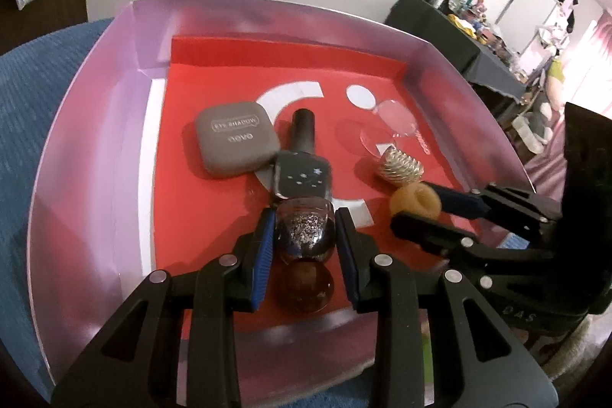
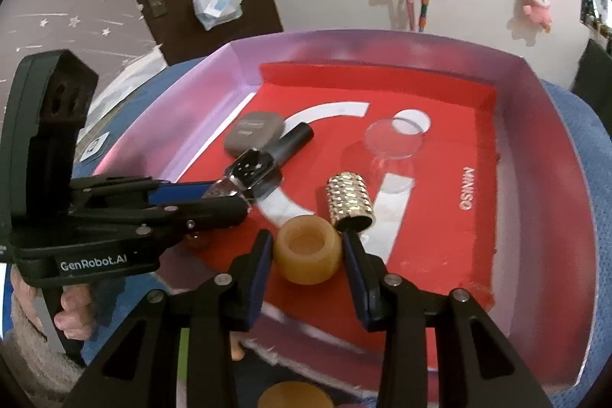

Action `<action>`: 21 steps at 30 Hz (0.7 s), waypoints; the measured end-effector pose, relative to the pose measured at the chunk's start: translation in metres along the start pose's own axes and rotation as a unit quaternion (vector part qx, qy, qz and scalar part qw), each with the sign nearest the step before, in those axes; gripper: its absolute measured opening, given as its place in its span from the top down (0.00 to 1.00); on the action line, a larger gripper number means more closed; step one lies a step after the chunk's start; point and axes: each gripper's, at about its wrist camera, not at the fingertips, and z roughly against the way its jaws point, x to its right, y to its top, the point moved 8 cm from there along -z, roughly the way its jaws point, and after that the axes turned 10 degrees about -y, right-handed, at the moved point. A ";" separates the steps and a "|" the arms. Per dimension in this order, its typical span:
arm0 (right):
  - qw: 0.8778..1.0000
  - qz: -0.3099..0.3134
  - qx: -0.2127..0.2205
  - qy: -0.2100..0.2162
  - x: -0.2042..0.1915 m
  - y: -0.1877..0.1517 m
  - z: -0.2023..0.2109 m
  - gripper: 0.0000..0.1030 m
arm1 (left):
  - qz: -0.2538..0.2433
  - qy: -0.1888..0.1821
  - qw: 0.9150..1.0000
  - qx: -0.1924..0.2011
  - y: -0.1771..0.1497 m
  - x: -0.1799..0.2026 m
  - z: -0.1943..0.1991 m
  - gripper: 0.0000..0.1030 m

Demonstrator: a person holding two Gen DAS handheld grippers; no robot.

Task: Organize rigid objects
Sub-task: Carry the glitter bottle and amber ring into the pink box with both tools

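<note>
My left gripper [image 1: 305, 232] pinches a glittery bottle [image 1: 304, 230]; its amber round cap [image 1: 306, 287] sits half hidden between the fingers. My right gripper [image 2: 308, 257] brackets an amber ring-shaped jar [image 2: 308, 255], though I can't tell whether the pads touch it. Both lie in the red-floored tray [image 2: 543, 178], with a grey eyeshadow case [image 1: 237, 144], dark star-printed bottle [image 1: 302, 167], ribbed silver cap [image 2: 350, 201] and a hard-to-read clear lid [image 2: 394, 140].

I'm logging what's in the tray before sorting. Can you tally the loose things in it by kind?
Nail polish bottles: 2, dark one, glitter one between the left claw fingers
Grey eyeshadow case: 1
Gold ribbed cap: 1
Amber ring-shaped piece: 1
Clear round lid: 1
Total: 6
</note>
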 end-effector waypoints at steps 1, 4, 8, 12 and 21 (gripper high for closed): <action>1.000 0.001 0.002 -0.012 0.003 0.001 0.000 0.61 | 0.001 0.001 1.000 0.002 0.001 -0.001 -0.001 0.72; 0.999 -0.004 0.010 -0.039 0.014 0.006 -0.001 0.61 | 0.003 0.005 1.000 0.007 0.005 -0.004 -0.002 0.71; 0.998 -0.019 0.004 -0.055 0.026 0.011 -0.007 0.61 | 0.006 0.010 1.000 0.010 0.009 -0.007 -0.002 0.71; 0.998 -0.030 -0.006 -0.062 0.034 0.012 -0.011 0.61 | 0.009 0.009 1.000 0.012 0.009 -0.009 -0.001 0.71; 0.998 -0.030 -0.008 -0.062 0.032 0.012 -0.012 0.61 | 0.009 0.010 1.000 0.012 0.008 -0.009 -0.001 0.71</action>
